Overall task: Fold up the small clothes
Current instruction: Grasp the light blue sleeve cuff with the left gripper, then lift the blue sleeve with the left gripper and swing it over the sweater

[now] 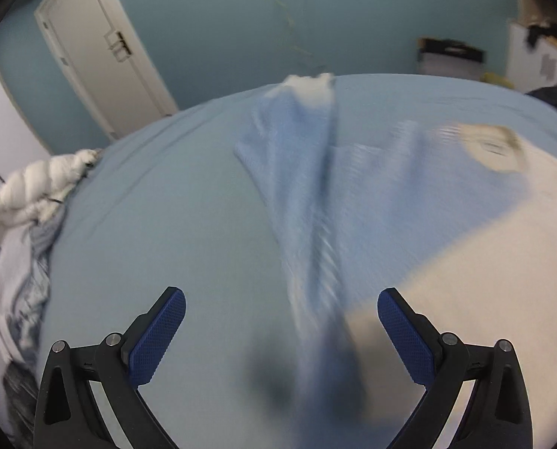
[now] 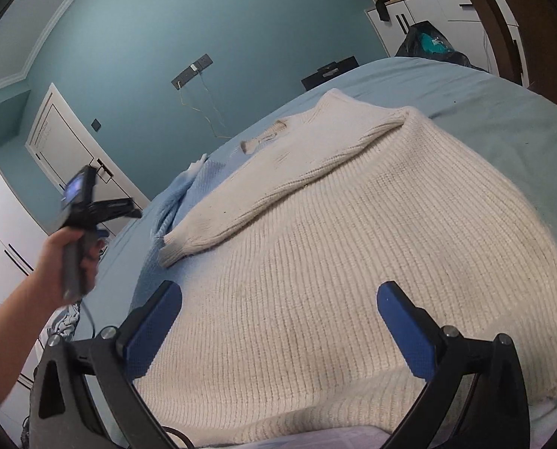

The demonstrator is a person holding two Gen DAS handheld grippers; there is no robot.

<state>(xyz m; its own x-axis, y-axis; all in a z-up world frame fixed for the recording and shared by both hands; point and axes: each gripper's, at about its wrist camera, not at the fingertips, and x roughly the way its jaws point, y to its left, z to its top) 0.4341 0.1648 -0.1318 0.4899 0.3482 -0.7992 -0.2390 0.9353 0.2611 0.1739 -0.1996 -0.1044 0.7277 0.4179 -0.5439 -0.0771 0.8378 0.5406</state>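
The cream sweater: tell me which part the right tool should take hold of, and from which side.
Take the cream sweater by its near hem, at the corner by the right tool, coming in low from the bed's near edge. The body lies flat, so only that free edge probably offers a lip for the open fingers to slide around. One sleeve is already folded across the chest.

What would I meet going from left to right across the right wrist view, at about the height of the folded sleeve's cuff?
The person's hand holding the left gripper → the blue knit garment → the cuff of the cream sweater's folded sleeve → the blue bedsheet.
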